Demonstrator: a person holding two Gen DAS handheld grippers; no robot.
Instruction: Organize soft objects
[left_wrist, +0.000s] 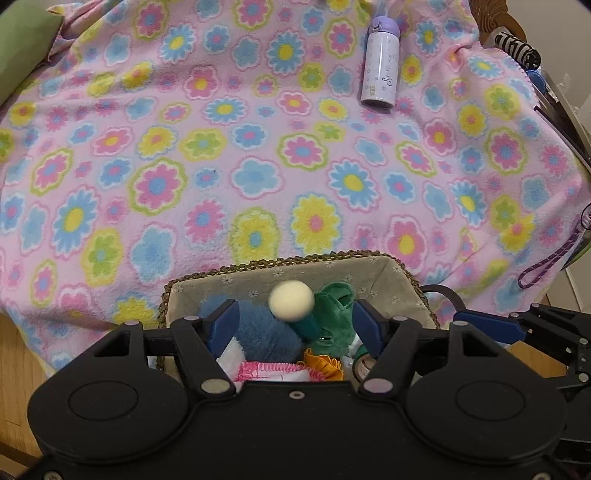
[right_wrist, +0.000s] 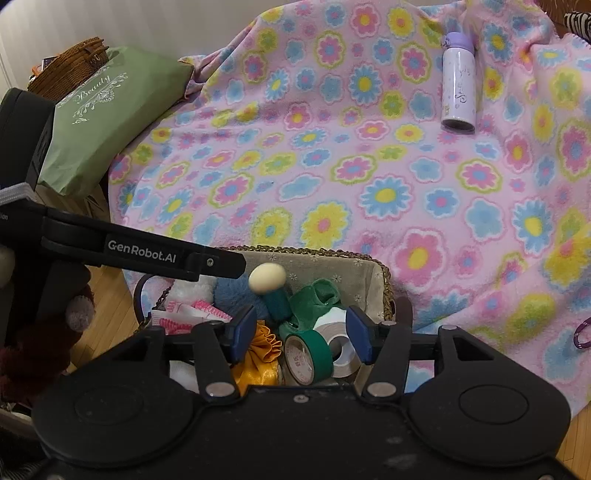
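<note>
Both my grippers hang over the basket (left_wrist: 402, 275), my left gripper (left_wrist: 293, 326) and my right gripper (right_wrist: 301, 334) each with fingers apart, holding nothing. Inside the basket are a blue fluffy toy (left_wrist: 258, 332), a green plush toy (left_wrist: 334, 306), and a cream ball on a stick (left_wrist: 291, 300).

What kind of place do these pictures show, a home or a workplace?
Most likely a home, perhaps a living room or bedroom. A flowered fleece blanket covers a rounded surface, a green cushion lies beside it, and a lined wicker basket of plush toys and tape rolls sits on it above a wooden floor.
</note>
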